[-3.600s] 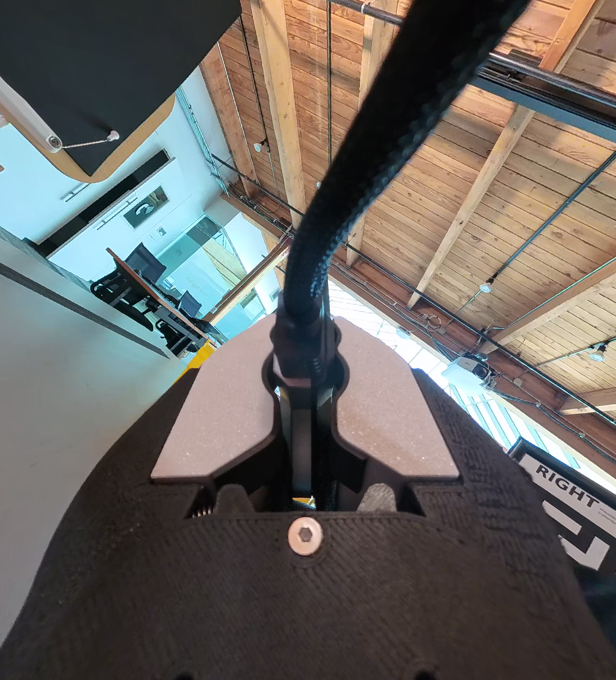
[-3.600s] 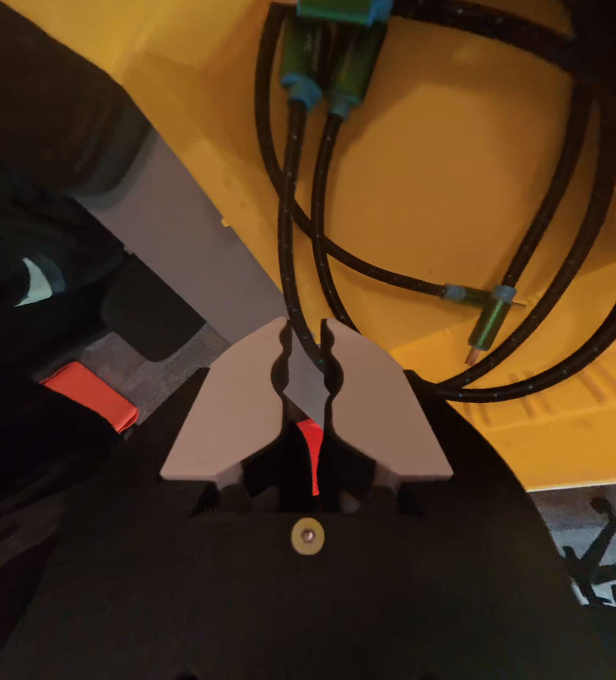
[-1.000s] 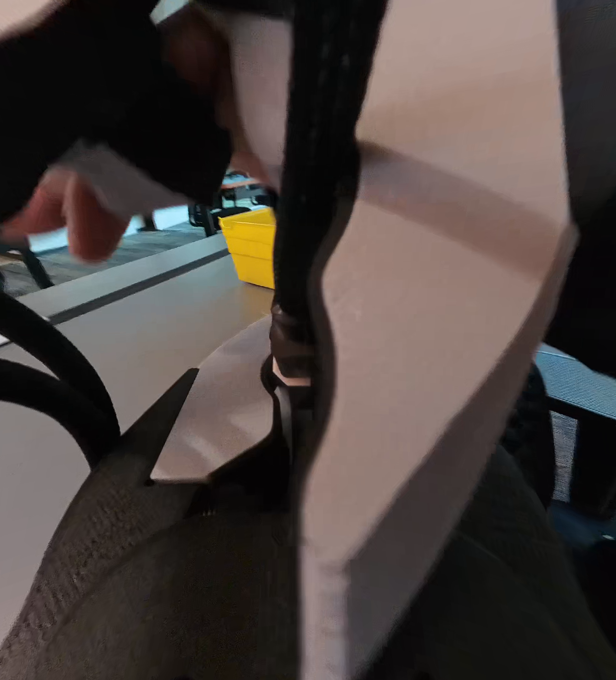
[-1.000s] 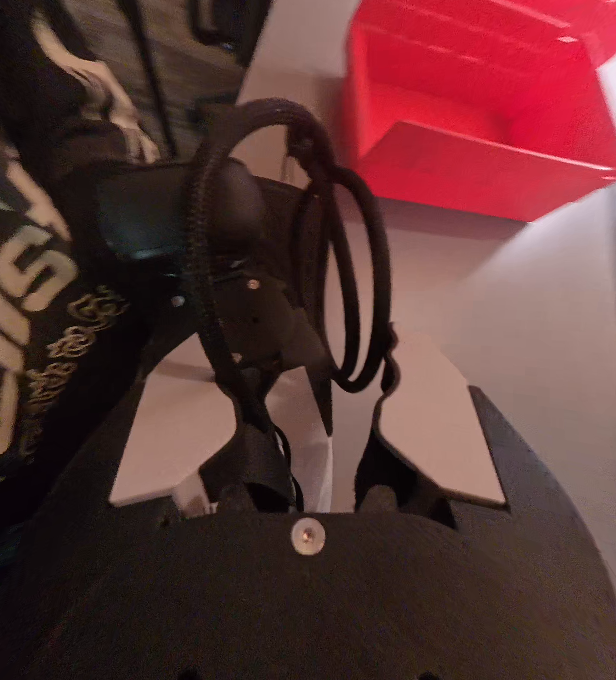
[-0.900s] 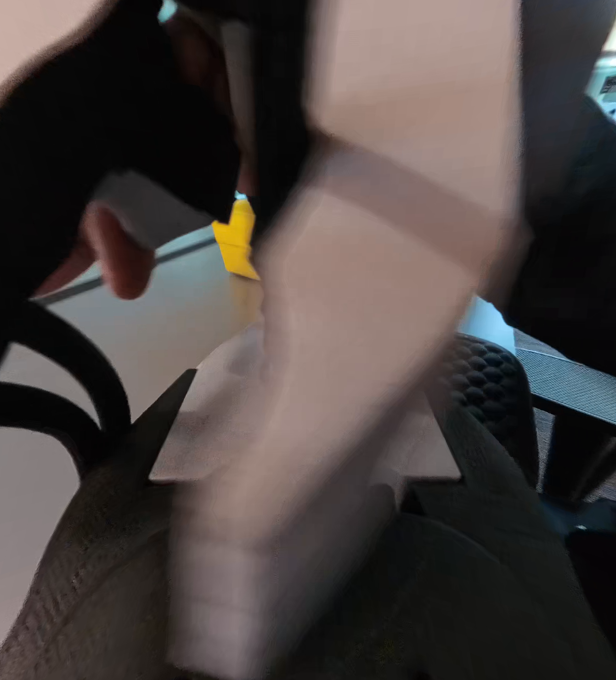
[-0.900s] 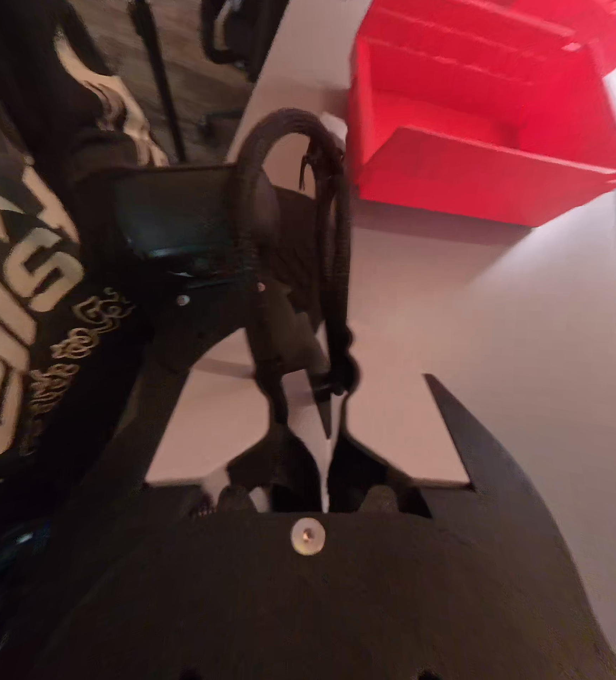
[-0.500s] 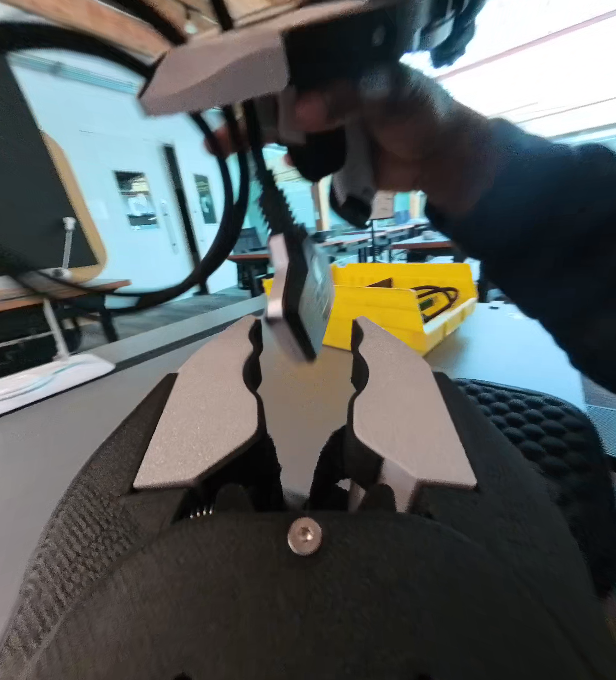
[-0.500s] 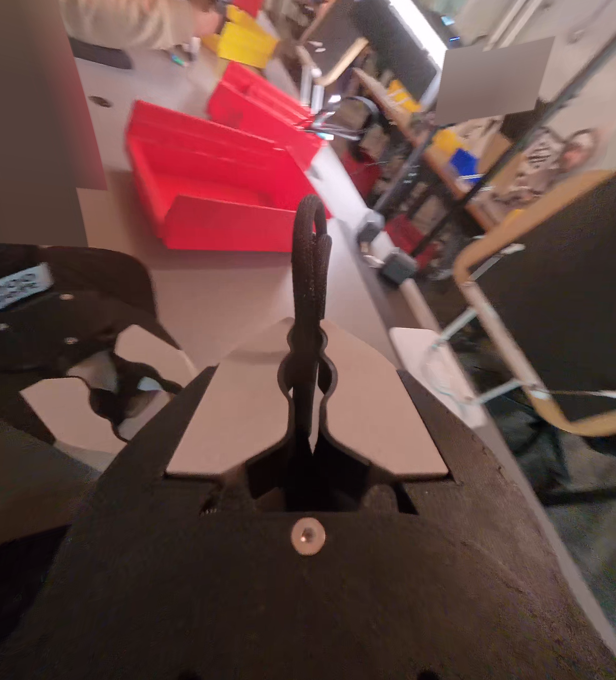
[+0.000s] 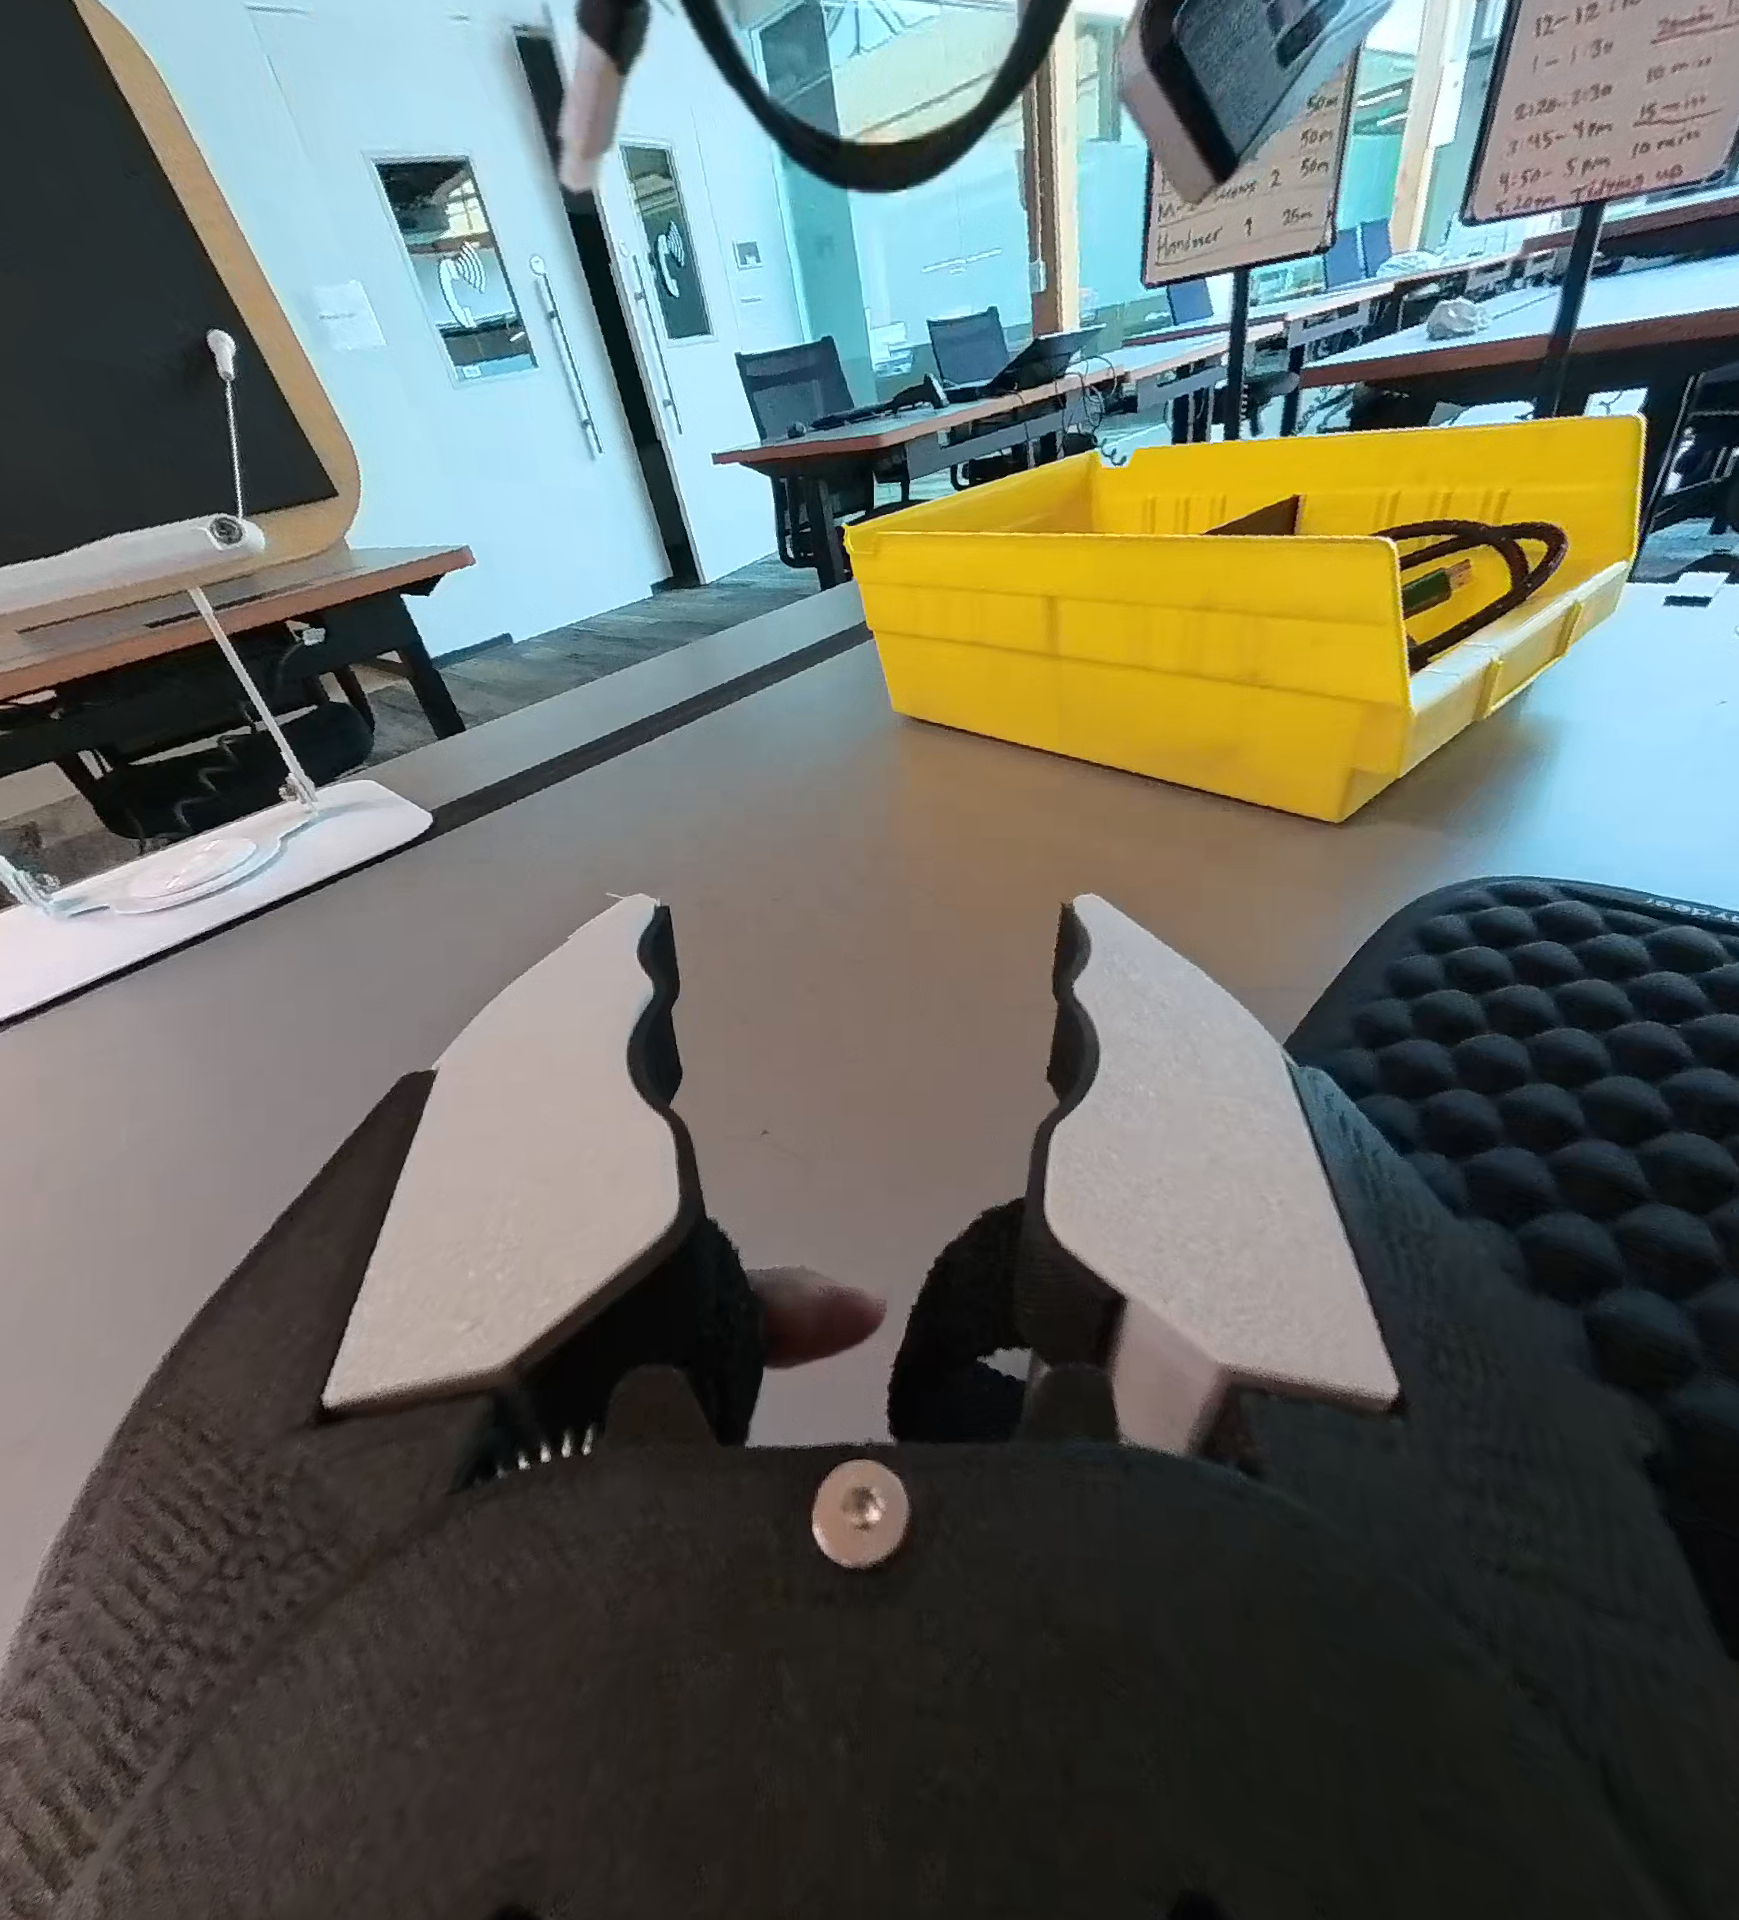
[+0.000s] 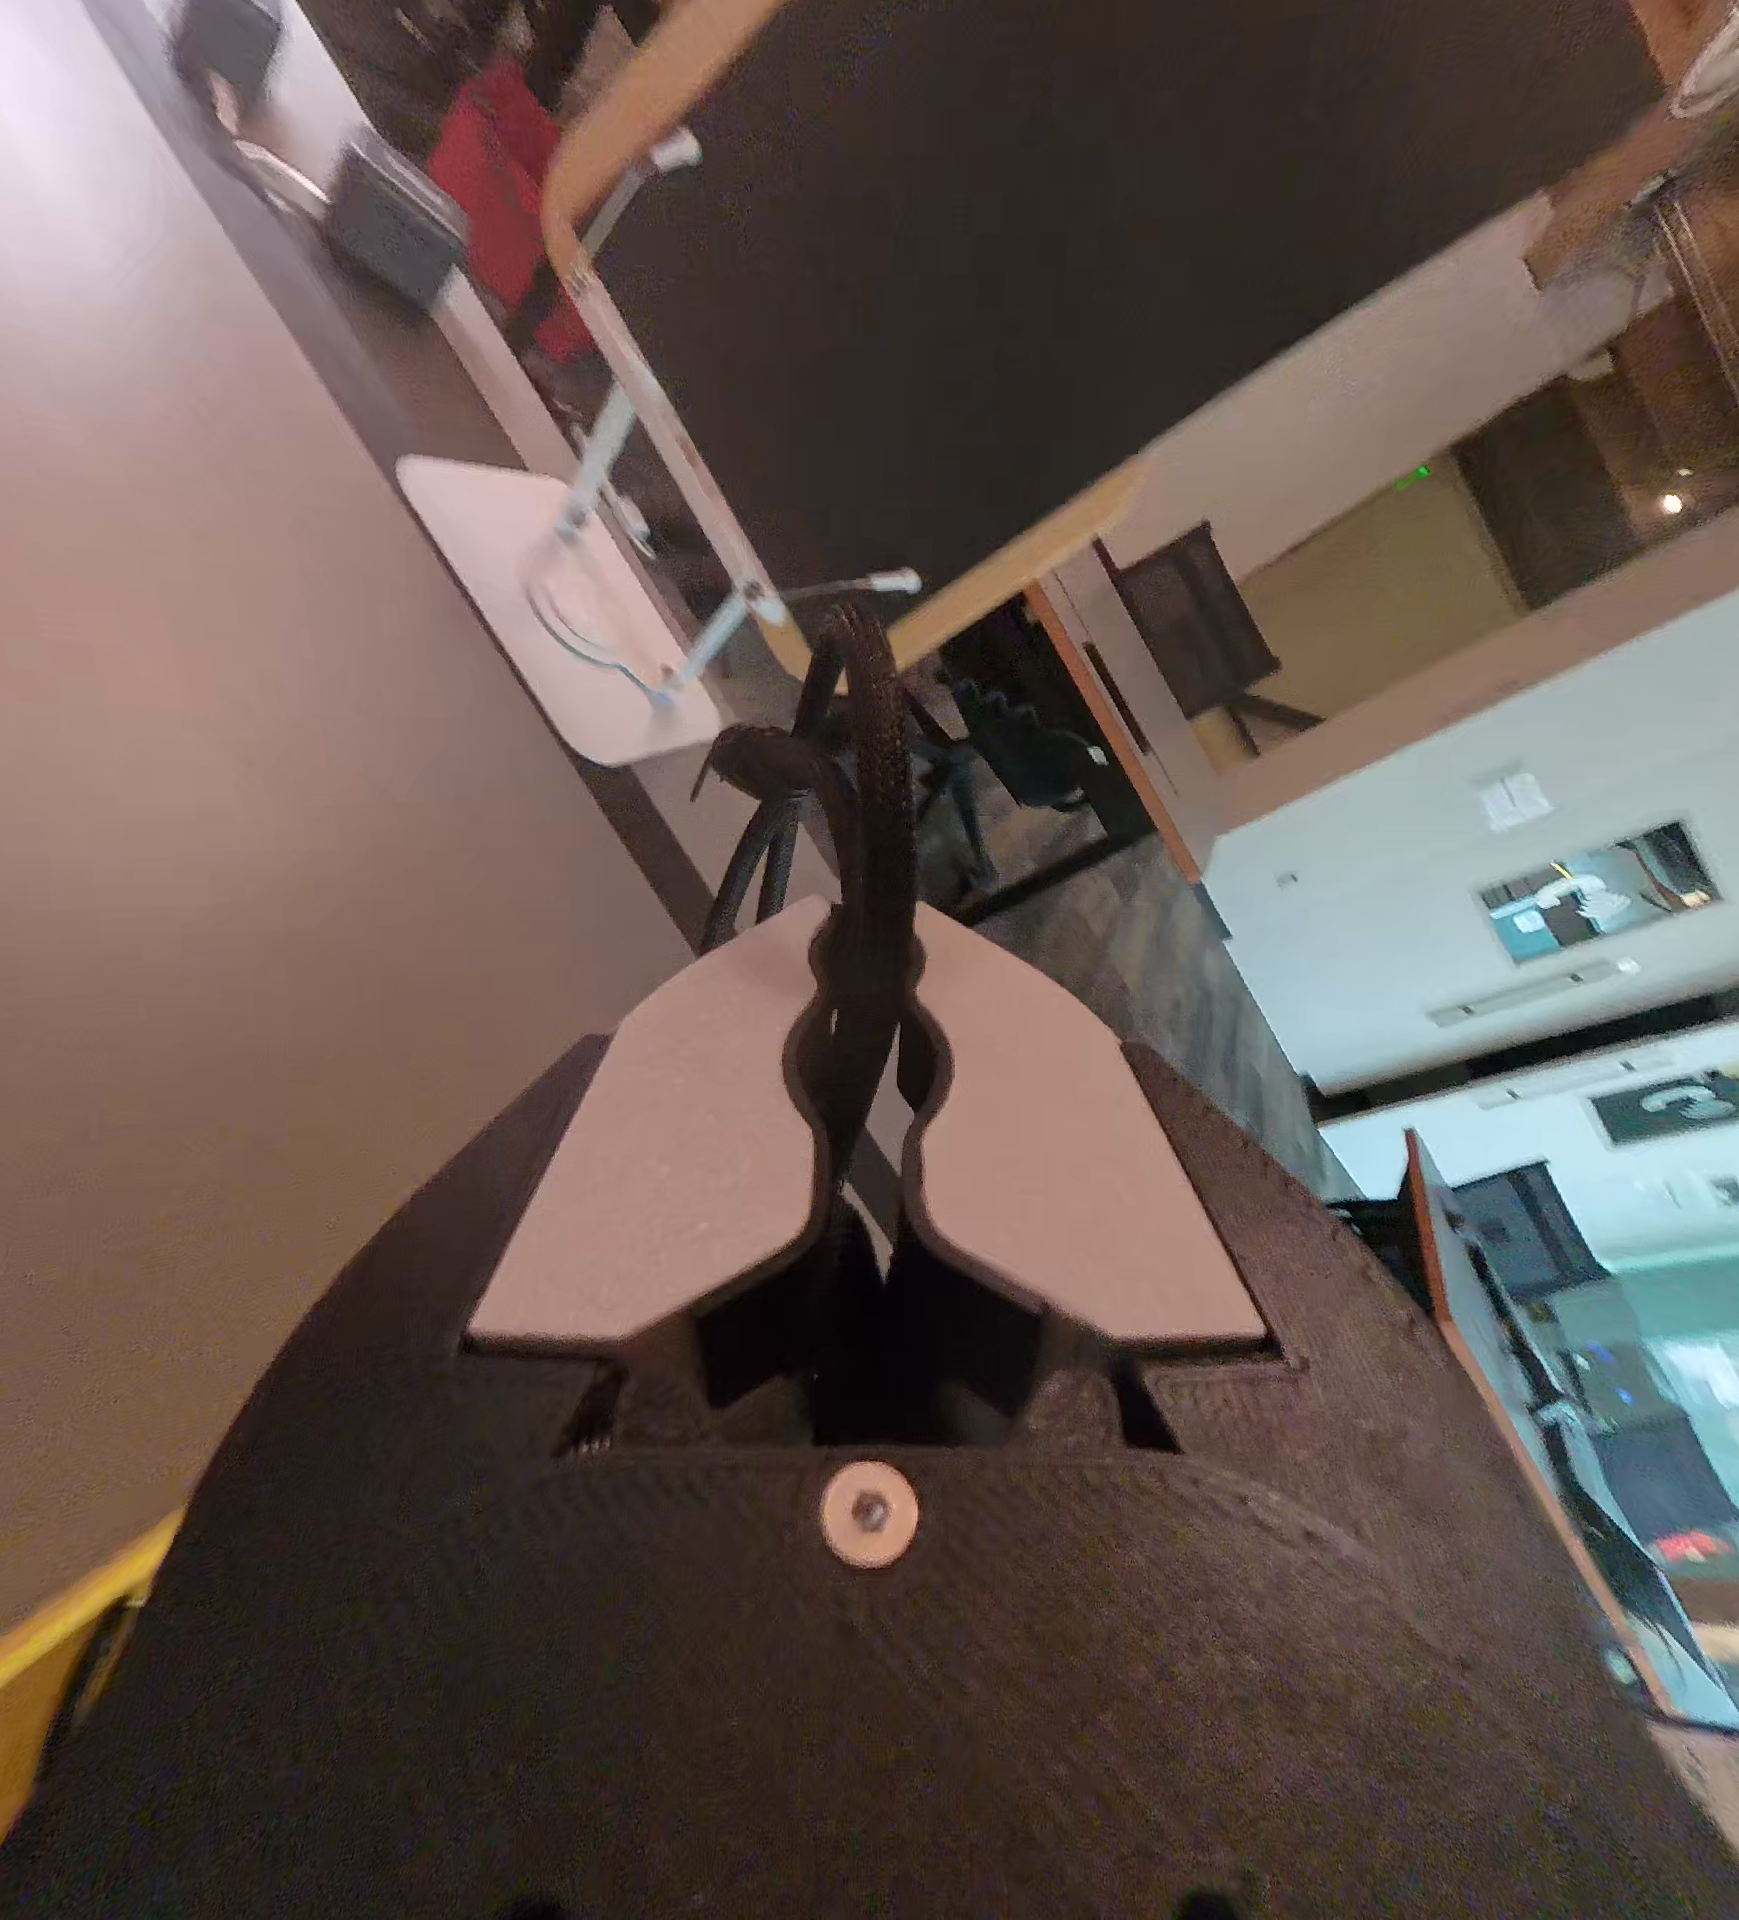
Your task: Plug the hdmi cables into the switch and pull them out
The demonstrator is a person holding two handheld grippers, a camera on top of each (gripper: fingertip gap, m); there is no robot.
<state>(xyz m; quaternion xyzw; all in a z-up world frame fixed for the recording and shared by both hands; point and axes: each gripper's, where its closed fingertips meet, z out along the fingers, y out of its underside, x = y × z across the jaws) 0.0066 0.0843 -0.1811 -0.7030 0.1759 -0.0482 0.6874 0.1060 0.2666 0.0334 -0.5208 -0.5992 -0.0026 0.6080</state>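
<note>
My left gripper (image 9: 860, 930) is open and empty, low over the grey table (image 9: 844, 831). High in the left wrist view hangs a black braided HDMI cable (image 9: 865, 171) with a silver plug (image 9: 590, 104) on the left and the grey-and-black switch box (image 9: 1234, 78) dangling on the right. My right gripper (image 10: 870, 920) is shut on the black braided cable (image 10: 875, 769), which loops up out of the fingertips, and is held tilted above the table.
A yellow bin (image 9: 1156, 634) with more dark cables (image 9: 1467, 592) stands at the back right. A black dimpled cushion (image 9: 1592, 1143) lies at the right. A white stand base (image 9: 179, 883) sits at the left table edge, also in the right wrist view (image 10: 553, 603). A yellow bin corner (image 10: 3, 1704) shows lower left.
My left gripper has opened and let go of the cable and switch. The right gripper closed on the cable and lifted it, with the switch, up and away from the left one.
</note>
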